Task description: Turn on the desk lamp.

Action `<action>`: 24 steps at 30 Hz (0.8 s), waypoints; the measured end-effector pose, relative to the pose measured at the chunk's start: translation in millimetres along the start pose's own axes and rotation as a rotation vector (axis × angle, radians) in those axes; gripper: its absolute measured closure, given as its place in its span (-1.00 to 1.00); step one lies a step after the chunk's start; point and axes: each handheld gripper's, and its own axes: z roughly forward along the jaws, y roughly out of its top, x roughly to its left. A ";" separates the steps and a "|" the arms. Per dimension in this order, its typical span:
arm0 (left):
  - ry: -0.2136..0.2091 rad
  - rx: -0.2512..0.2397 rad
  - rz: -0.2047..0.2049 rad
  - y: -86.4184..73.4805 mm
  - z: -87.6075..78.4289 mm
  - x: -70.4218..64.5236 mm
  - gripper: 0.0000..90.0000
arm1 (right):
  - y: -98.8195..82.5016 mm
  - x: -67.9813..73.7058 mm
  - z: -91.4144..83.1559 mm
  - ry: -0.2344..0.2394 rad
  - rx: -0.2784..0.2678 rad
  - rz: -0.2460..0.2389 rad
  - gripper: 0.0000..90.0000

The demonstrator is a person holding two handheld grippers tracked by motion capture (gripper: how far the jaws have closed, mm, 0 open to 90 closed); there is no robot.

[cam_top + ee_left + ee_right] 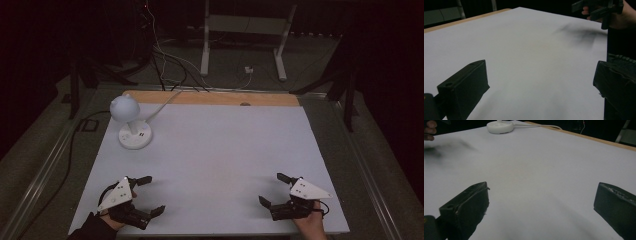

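room dark | grey floor [40, 145] | white frame [240, 30] behind | cables [170, 65] on floor

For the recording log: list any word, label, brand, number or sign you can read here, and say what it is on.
No readable text.
Lamp: its round white base has a few small dark marks, too small to tell if they are text.
Left gripper and right gripper: the grey plates on top show tiny dark dots, no lettering.
White table top: plain.

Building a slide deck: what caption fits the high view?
Two open hand-held grippers, left gripper and right gripper, rest at the near edge of a white table with a small lamp at its far left.
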 end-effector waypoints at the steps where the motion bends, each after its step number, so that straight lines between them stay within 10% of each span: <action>1: -0.002 0.015 0.006 0.0 0.6 -0.1 -0.99 | -0.1 0.8 0.2 -0.003 0.005 -0.009 -1.00; 24: -0.006 0.052 0.045 4.8 2.2 -6.3 -0.99 | 3.0 7.3 -0.4 0.027 0.003 -0.015 -1.00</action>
